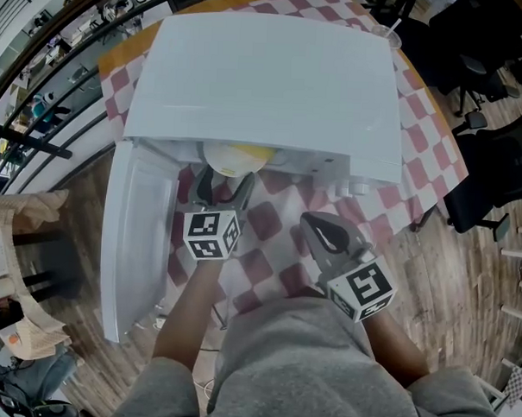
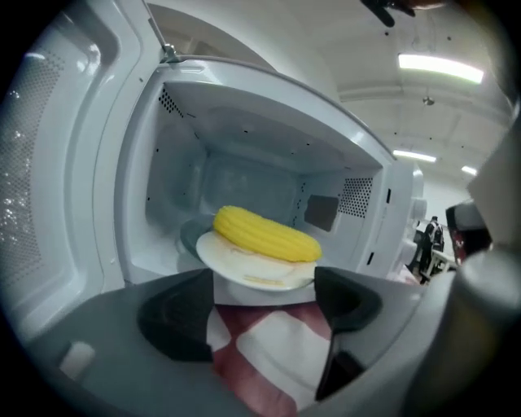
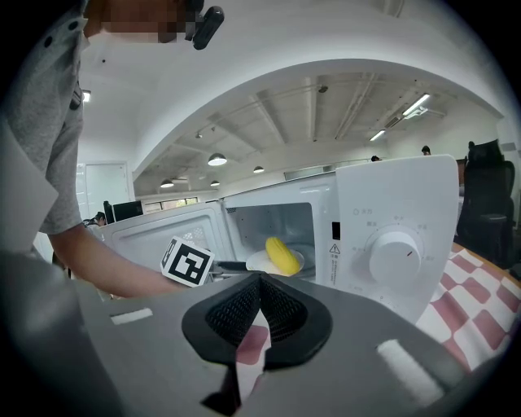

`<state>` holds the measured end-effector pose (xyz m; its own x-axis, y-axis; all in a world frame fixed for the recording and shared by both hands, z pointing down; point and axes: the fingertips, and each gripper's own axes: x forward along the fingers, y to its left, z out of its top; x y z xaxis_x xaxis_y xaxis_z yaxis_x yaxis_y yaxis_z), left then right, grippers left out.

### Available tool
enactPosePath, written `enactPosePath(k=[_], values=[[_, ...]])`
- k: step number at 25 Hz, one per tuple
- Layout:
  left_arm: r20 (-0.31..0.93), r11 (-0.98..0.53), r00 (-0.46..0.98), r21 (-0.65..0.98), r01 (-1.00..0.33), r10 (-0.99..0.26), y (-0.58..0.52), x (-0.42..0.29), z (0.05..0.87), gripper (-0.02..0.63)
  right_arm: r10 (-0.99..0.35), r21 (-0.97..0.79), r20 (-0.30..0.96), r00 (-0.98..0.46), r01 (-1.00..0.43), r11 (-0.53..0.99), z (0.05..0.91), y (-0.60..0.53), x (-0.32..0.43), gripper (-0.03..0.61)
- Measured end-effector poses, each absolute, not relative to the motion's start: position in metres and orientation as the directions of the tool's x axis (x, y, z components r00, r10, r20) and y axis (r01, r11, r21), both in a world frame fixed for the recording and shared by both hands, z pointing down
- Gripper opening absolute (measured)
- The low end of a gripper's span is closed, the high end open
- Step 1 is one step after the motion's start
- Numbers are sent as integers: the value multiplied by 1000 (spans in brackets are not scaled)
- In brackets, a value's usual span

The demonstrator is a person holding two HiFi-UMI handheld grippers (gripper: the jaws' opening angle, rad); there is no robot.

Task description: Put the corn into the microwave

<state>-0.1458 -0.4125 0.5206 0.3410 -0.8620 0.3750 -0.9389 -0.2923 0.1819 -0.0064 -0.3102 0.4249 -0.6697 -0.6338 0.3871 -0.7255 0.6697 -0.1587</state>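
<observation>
Corn (image 2: 267, 233) on its plate (image 2: 248, 275) sits at the microwave (image 1: 266, 83) mouth before the left gripper (image 2: 264, 287), jaws apart; right gripper (image 3: 259, 303) closed, empty.

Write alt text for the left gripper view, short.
A yellow corn cob on a white plate sits at the front lip of the open white microwave, its door swung left. The left tongs stand open just short of the plate, with red-and-white checked tablecloth showing between them.

An open-plan office: black swivel office chairs (image 1: 491, 174), long ceiling strip lights (image 2: 438, 68), and a wood-plank floor (image 1: 474, 282).
</observation>
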Motion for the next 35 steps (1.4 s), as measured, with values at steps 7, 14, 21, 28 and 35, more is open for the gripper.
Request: enactPosePath(k=[7, 14, 21, 28, 35], values=[[422, -234, 294, 188, -954, -857, -431, -145, 523, 364, -636, -159, 394, -664, -731, 664, 428, -310, -3, -3], [460, -162, 180, 79, -984, -869, -442, -159, 517, 236, -638, -159, 395, -661, -734, 661, 427, -307, 2, -3], [434, -147, 148, 37, -988, -889, -438, -168, 504, 30, -663, -135, 368, -652, -743, 656, 419, -303, 12, -3], [376, -174, 156, -15, -985, -913, -389, -164, 475, 12, -714, -100, 334, -615, -776, 622, 401, -297, 47, -3], [334, -208, 198, 6, -978, -922, -312, -143, 440, 12, -739, -62, 282, -612, -780, 622, 386, -272, 75, -3]])
